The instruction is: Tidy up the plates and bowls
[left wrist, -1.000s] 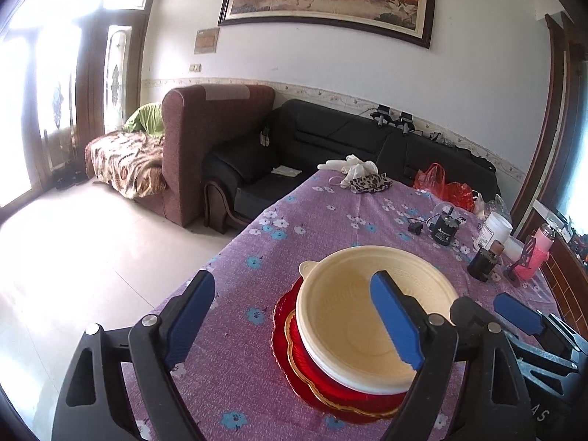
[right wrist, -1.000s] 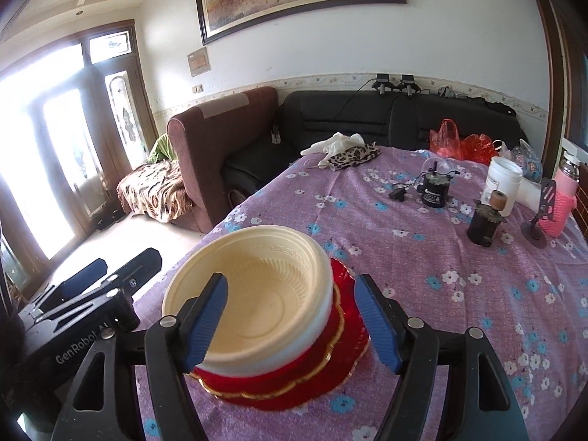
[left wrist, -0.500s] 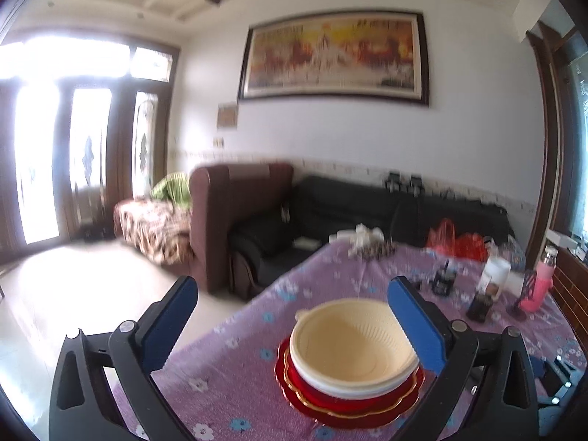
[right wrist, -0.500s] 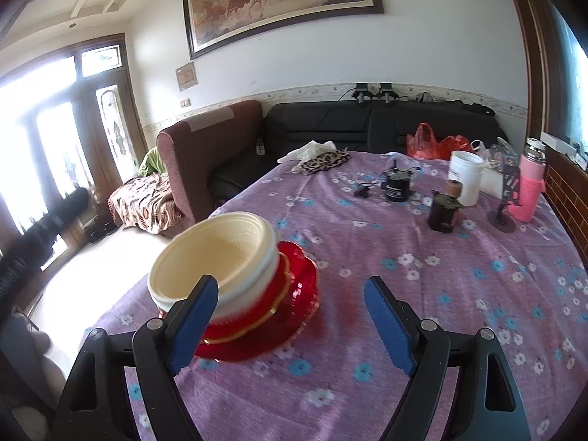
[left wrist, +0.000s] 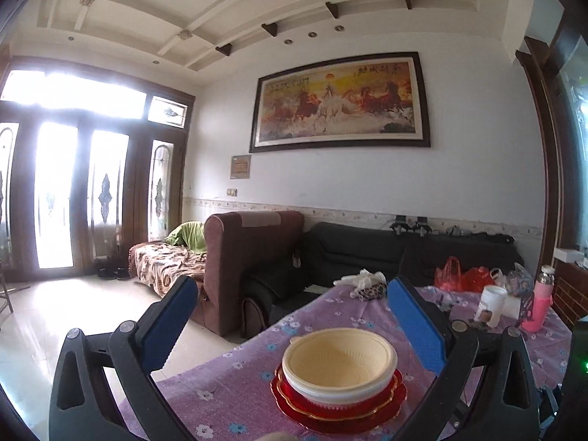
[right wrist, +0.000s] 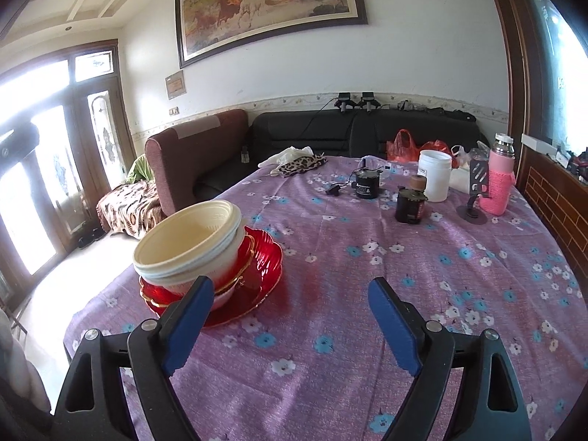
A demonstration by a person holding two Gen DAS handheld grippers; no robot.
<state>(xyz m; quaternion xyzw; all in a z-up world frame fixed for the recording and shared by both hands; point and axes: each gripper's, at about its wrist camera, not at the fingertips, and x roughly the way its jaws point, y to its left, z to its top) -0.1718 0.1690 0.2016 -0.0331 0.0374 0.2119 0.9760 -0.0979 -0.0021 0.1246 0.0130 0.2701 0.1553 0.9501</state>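
Resting nested on red plates (right wrist: 264,257), cream bowls (right wrist: 187,246) sit free; left tongs (left wrist: 290,327) released, right tongs (right wrist: 290,323) opening, empty.

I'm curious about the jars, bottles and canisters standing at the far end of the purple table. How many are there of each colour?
White: 1, the tub
Pink: 1, the bottle
Black: 2, the canister and the brown-capped jar
Total: 4

Daylight blows out the glass doors (left wrist: 55,191); sharp views, fisheye-curved and dark-cornered.
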